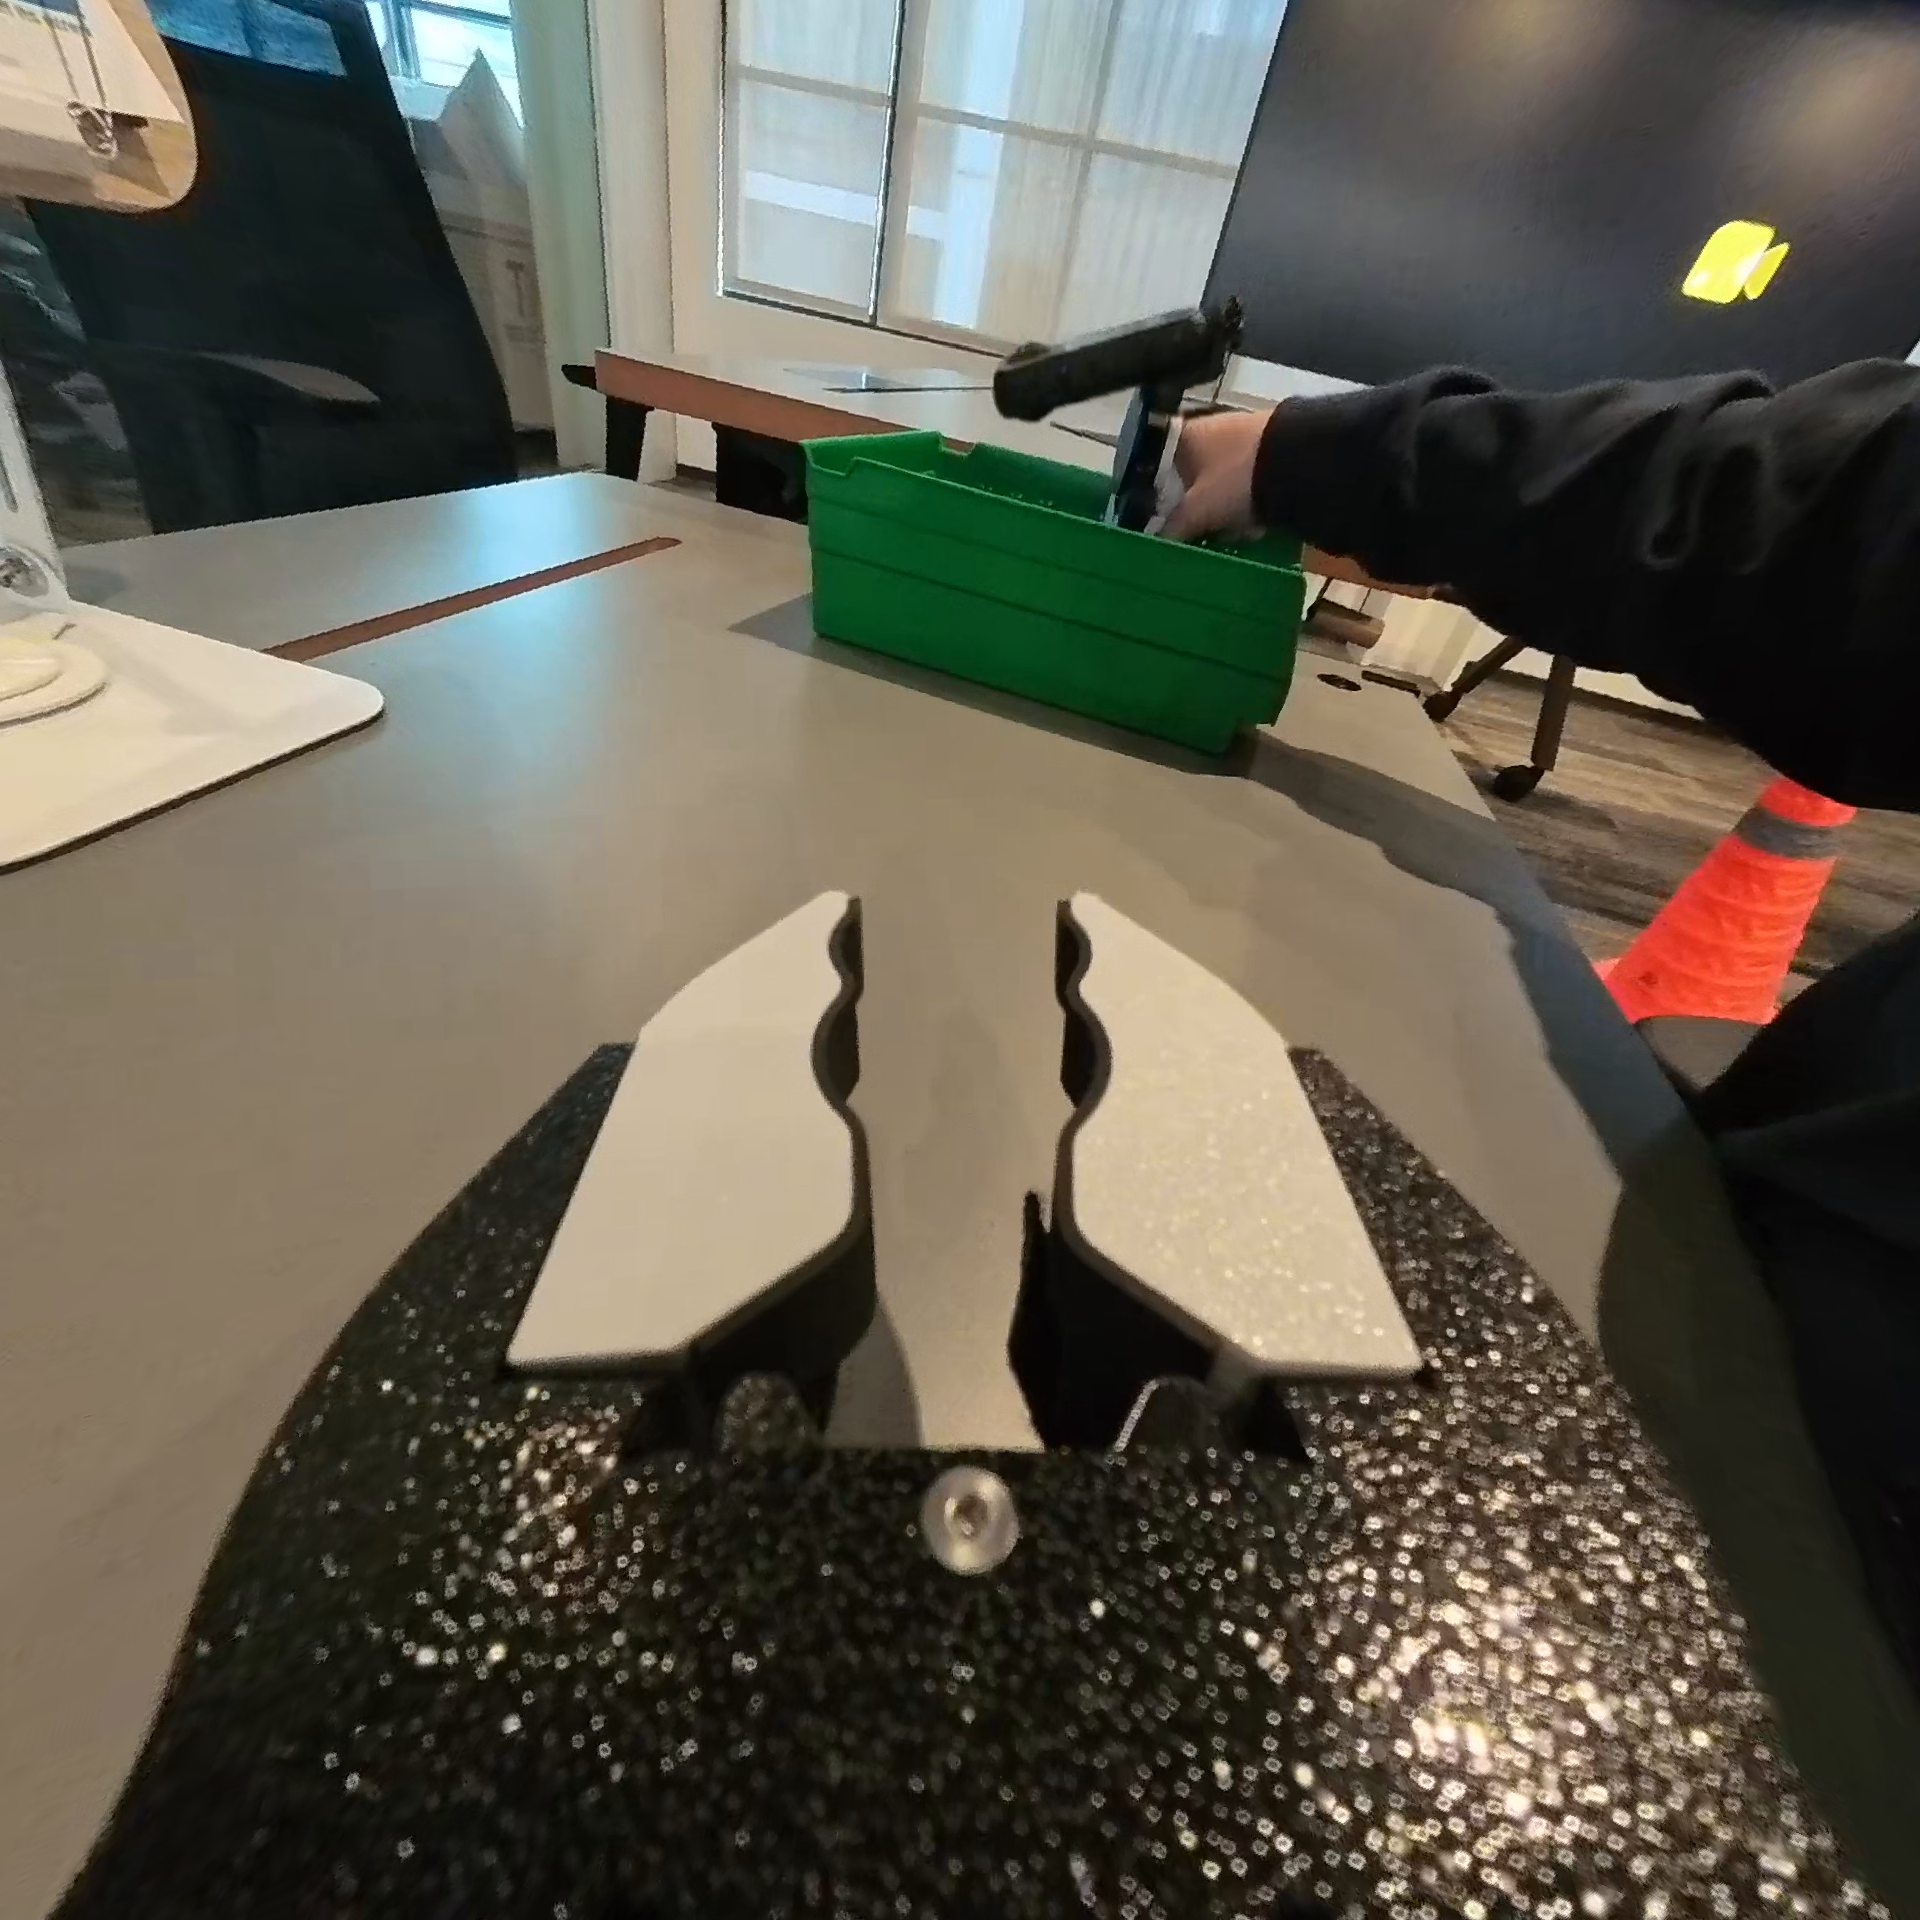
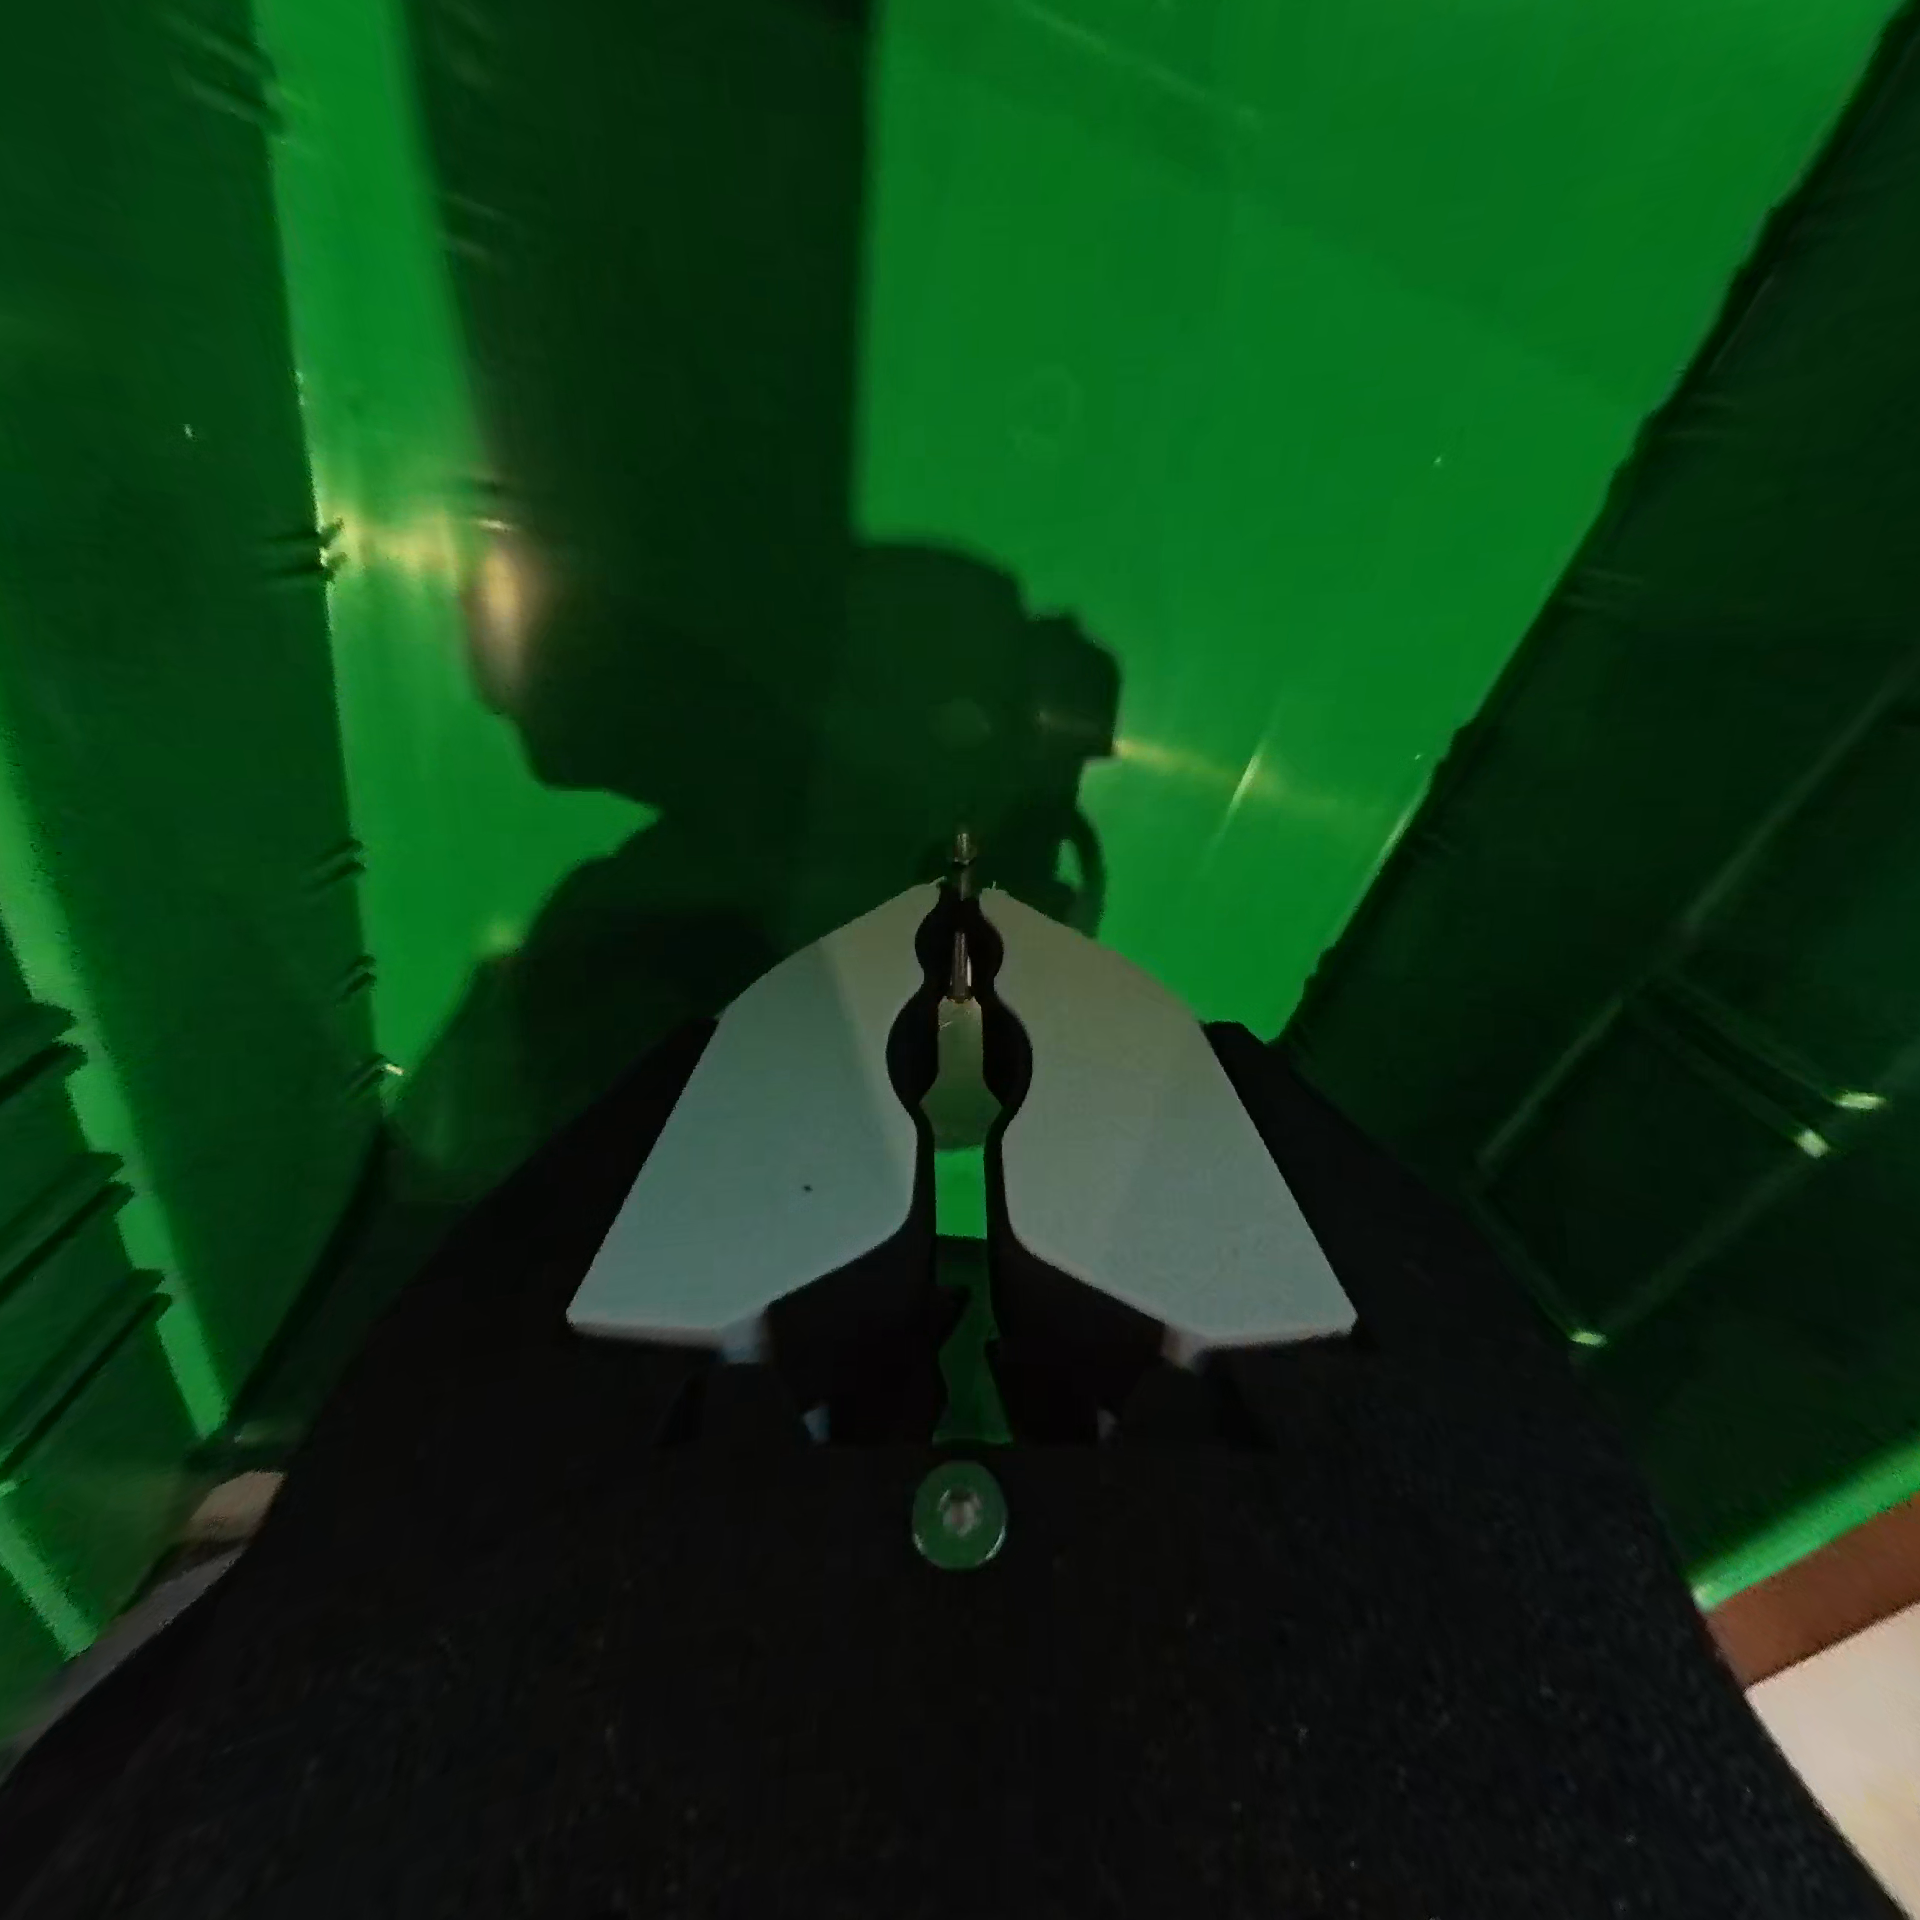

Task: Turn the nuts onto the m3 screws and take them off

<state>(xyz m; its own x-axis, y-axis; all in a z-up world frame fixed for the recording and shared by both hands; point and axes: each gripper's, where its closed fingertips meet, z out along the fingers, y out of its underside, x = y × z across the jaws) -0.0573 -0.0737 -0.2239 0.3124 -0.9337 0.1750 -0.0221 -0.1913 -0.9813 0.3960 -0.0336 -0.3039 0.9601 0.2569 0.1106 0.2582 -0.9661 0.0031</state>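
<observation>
Your left hand-held gripper [image 1: 958,914] is hovering at lower centre, fingers apart and empty, waiting over the worktop [image 1: 623,790]. Your right hand-held gripper [image 2: 964,896] is pinching a thin screw [image 2: 964,852] inside the green bin [image 2: 1247,416], likely to lift it out.

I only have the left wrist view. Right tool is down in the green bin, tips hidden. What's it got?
Observer: The right tool is shut on a thin metal screw; its end pokes out past the tips.
Operator: Anything else in the bin near it?
Observer: In the right wrist view, the bin floor ahead of the tips looks bare; part of it lies in the tool's shadow.
Operator: Is a nut on the screw?
Observer: Can't tell; it's too small and blurred.
Operator: Does the right view show my left tool?
Observer: No. It shows only bin walls and floor.
</observation>
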